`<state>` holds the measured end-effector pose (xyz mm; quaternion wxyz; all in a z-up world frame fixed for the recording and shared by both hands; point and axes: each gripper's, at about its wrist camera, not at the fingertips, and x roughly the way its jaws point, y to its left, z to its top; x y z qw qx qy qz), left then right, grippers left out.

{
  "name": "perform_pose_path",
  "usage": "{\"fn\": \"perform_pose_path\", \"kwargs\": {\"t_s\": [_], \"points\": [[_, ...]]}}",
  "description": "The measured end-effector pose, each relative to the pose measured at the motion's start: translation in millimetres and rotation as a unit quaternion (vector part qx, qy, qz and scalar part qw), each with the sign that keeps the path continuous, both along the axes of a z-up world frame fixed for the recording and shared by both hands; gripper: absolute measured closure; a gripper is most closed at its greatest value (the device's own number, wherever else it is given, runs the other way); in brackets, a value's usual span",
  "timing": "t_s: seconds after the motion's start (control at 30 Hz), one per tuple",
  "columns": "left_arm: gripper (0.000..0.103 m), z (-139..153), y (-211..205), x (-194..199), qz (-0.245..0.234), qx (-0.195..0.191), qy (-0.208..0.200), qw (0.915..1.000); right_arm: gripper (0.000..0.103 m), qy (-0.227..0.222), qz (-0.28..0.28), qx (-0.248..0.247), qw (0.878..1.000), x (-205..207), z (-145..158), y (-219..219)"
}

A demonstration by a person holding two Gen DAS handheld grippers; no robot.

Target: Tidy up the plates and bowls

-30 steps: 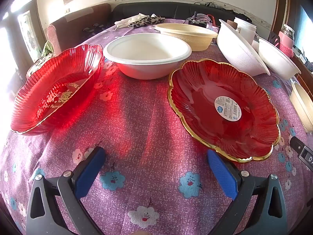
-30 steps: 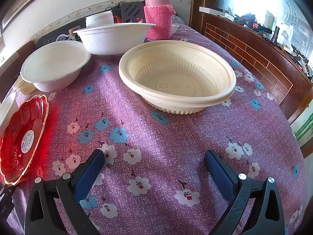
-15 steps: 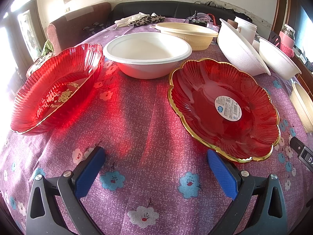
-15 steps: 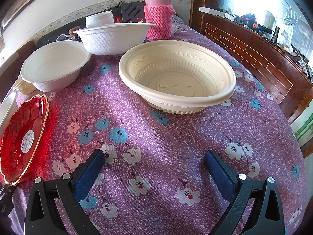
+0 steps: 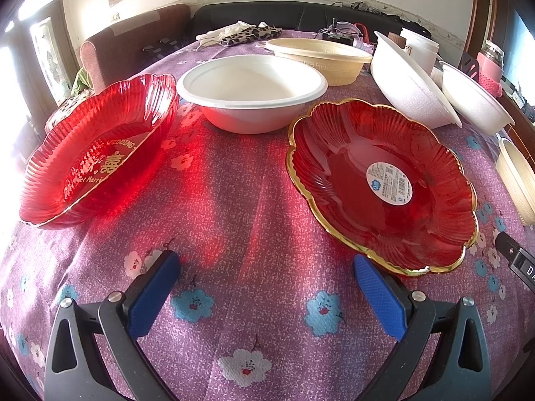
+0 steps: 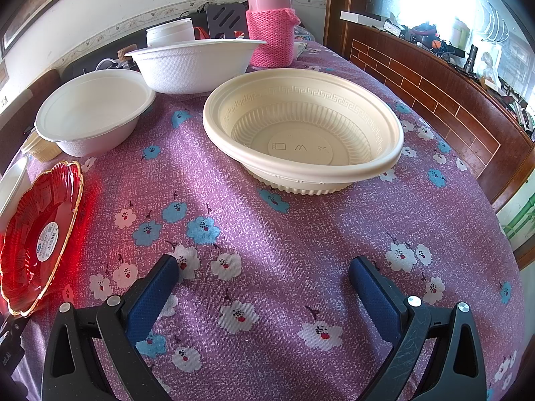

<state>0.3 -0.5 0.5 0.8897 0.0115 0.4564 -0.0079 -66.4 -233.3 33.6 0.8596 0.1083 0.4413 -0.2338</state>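
Left wrist view, left to right
Red dish with gold writing (image 5: 97, 153): at the left edge of the tablecloth (image 5: 240, 207), tilted.
White bowl (image 5: 252, 92): behind the middle, upright, well apart from the gripper.
Cream bowl (image 5: 321, 58): farther back, just behind the white bowl.
Gold-rimmed red plate (image 5: 381, 183): right of centre, sticker inside, its near rim just beyond the right finger.
Leaning white bowl (image 5: 411, 83): behind the plate, tipped on its side.
Left gripper (image 5: 267, 269): fingers spread wide over bare cloth, holding nothing.

Right wrist view, left to right
Gold-rimmed red plate (image 6: 36, 234): at the left edge.
Small white bowl (image 6: 92, 110): back left.
Big white bowl (image 6: 194, 65): behind it, touching.
Ribbed cream bowl (image 6: 302, 130): centre, upright.
Pink flask (image 6: 271, 20): at the back.
Right gripper (image 6: 264, 265): fingers wide apart, empty, above the cloth short of the ribbed cream bowl.
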Motion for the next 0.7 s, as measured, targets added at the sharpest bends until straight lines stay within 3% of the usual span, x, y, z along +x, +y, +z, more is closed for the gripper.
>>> {"fn": "perform_pose_path", "kwargs": {"t_s": [0.43,0.6,0.7], "points": [[0.000,-0.2,1.2,-5.5,-0.015,0.000,0.013,0.9998,0.001,0.000,-0.001,0.000,1.000,0.6,0.5,1.6],[0.000,1.5,3.1,-6.3,-0.058,-0.002,0.028,0.9979,0.001,-0.002,0.006,0.006,1.000,-0.5,-1.1,0.5],[0.007,12.3,13.5,-19.3,-0.090,-0.043,0.040,0.9942,0.001,0.020,0.025,0.020,0.999,-4.7,1.1,0.5]]}}
